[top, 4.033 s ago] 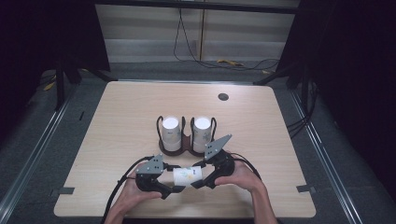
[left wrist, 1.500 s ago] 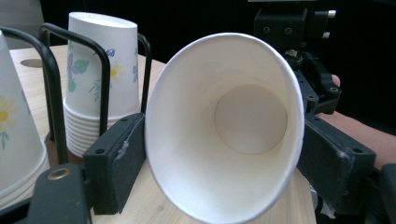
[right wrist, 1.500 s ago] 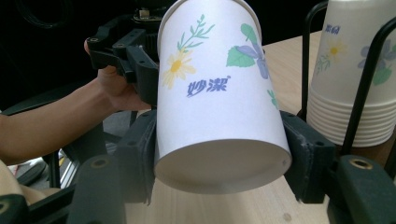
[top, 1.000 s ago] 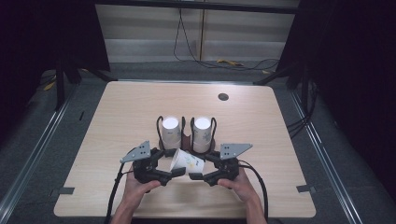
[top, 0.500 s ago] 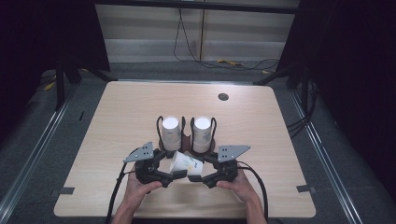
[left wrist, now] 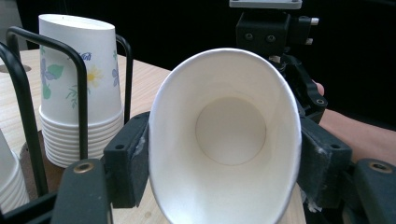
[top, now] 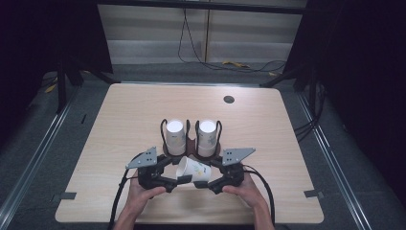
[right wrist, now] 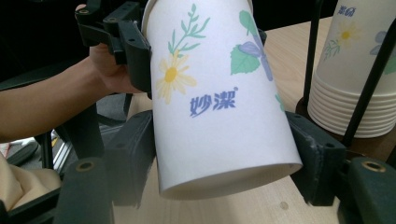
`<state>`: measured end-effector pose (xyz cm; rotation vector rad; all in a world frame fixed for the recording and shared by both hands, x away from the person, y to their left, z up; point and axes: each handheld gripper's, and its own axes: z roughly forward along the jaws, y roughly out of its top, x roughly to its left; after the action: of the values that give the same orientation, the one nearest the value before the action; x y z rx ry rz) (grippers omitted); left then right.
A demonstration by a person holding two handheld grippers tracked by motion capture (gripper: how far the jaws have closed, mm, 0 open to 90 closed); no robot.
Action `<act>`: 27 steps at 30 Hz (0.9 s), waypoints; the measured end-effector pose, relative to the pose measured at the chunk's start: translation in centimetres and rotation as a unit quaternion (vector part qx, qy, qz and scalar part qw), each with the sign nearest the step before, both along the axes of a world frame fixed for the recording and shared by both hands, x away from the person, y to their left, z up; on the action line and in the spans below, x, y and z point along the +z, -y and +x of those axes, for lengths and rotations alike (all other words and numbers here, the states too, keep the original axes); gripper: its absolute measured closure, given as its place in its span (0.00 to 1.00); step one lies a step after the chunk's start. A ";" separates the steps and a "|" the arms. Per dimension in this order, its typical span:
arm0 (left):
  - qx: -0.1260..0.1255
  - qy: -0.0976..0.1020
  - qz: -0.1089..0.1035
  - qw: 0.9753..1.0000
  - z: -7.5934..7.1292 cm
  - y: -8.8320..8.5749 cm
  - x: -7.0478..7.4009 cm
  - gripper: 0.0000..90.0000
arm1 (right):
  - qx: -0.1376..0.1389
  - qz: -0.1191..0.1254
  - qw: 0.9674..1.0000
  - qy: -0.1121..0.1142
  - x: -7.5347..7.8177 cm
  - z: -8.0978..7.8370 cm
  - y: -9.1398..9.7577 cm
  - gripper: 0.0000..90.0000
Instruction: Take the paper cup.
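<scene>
left gripper view: paper cup (left wrist: 224, 140) rim cut off at bottom edge | near cup stack (left wrist: 9, 182) cropped at left | right gripper view: cup stack (right wrist: 357, 70) top out of frame

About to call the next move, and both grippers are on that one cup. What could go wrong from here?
1. The left gripper squeezes the paper cup at its open rim, already pressed oval in the left gripper view; more force could crease it.
2. The right gripper clamps the base end, so pulling apart or twisting could tear it.
3. The cup stacks in the black wire holder stand just behind and could be knocked.
</scene>
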<state>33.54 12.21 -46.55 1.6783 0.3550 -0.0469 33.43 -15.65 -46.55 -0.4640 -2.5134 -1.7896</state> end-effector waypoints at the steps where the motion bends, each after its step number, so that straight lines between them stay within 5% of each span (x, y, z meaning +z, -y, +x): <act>1: -0.001 0.000 0.000 1.000 0.0 0.0 0.0 0.33 | 0.000 -0.001 1.000 0.000 0.0 0.0 0.0 0.34; 8: 0.009 0.004 0.010 1.000 -0.2 0.0 0.1 0.35 | -0.009 -0.022 0.999 -0.021 -0.2 0.2 -0.2 0.26; 27: 0.031 0.012 0.030 0.999 -0.2 -0.9 0.4 0.34 | -0.051 -0.044 0.998 -0.017 -0.2 0.2 0.0 0.16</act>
<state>33.35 13.15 -46.19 1.7252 0.3928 0.0297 33.62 -15.63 -46.80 -0.6336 -2.5981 -1.6912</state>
